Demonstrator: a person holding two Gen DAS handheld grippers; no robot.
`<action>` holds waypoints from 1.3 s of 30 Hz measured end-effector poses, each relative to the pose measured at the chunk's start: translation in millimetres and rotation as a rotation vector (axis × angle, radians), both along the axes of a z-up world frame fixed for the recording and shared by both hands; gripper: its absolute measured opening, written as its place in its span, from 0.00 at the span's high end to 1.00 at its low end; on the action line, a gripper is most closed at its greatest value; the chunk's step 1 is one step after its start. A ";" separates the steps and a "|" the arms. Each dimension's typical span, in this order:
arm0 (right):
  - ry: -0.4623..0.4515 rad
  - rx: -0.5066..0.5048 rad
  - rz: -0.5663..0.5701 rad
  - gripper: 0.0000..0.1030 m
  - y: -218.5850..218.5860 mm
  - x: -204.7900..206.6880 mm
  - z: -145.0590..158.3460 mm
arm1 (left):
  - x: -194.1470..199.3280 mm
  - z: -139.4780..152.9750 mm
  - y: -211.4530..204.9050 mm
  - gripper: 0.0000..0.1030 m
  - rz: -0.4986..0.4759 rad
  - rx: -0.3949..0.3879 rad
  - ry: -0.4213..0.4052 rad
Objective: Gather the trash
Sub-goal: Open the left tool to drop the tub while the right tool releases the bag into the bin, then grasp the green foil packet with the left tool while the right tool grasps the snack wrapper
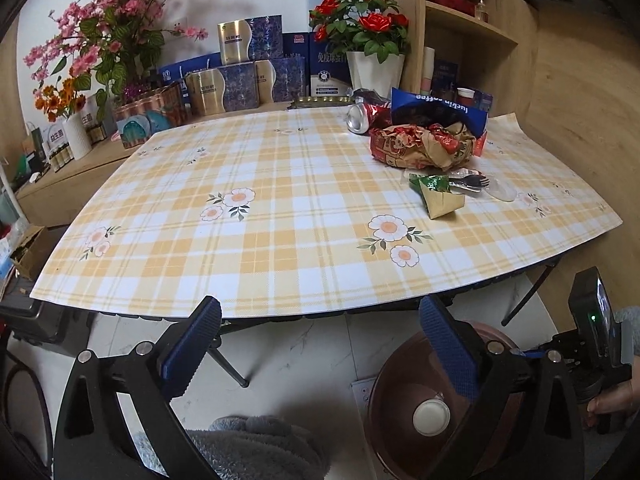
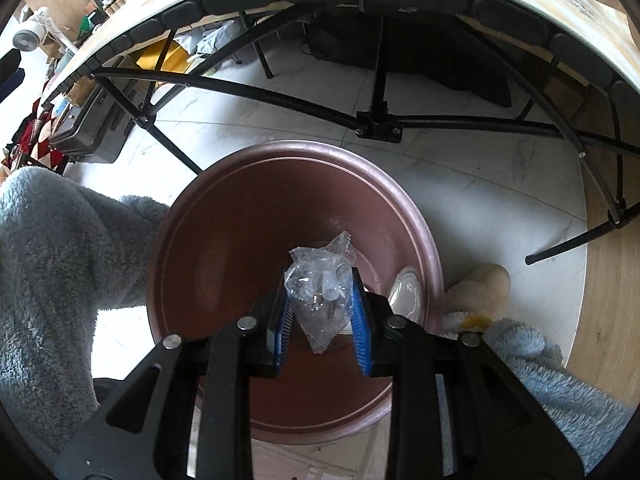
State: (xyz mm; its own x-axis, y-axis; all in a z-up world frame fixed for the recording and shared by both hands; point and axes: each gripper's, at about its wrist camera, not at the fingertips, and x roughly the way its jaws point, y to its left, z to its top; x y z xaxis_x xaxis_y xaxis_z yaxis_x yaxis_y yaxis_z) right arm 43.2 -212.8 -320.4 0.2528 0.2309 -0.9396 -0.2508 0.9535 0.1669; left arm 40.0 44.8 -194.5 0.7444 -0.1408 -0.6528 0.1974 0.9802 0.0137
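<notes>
My right gripper [image 2: 320, 300] points down into a brown round bin [image 2: 224, 200] on the floor and is shut on a crumpled clear plastic bag [image 2: 320, 292]. A pale round lid [image 2: 406, 292] lies inside the bin. My left gripper [image 1: 320, 344] hangs open and empty at the table's near edge. On the checked tablecloth [image 1: 280, 220] at the far right sits a trash pile: a red crumpled wrapper [image 1: 416, 144], a silver can [image 1: 358, 118], a blue coffee bag [image 1: 438, 108], a green-gold wrapper [image 1: 436, 194] and a plastic fork [image 1: 472, 184]. The bin [image 1: 400, 400] also shows below the left gripper.
Flower pots [image 1: 374, 68], boxes [image 1: 236, 88] and wooden shelves [image 1: 472, 28] stand behind the table. Black folding table legs [image 2: 376, 120] cross above the bin. A grey fluffy sleeve [image 2: 60, 260] is at the left, and a slipper [image 2: 480, 284] sits to the right of the bin.
</notes>
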 end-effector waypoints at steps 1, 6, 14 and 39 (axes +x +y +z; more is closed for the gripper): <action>0.002 -0.001 0.001 0.72 0.2 -0.1 -0.5 | 0.8 -0.8 1.6 0.06 0.003 -0.008 0.007; 0.010 -0.012 0.006 0.66 1.0 0.7 -2.3 | 7.1 -5.1 7.8 0.06 0.021 -0.043 0.044; -0.042 -0.012 -0.007 0.20 -2.0 -0.2 7.4 | 6.7 -2.5 23.4 0.06 0.084 -0.105 0.037; -0.451 0.022 -0.133 0.06 -25.1 -16.4 82.0 | 5.5 -3.0 15.7 0.06 0.077 -0.054 0.030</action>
State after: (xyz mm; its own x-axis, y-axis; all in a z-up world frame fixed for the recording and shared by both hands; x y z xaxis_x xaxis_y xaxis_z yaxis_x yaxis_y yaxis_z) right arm 26.8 -237.8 -238.4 0.6637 0.1875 -0.7241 -0.1791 0.9797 0.0895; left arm 45.5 60.5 -197.5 0.7345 -0.1196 -0.6679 0.1213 0.9916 -0.0443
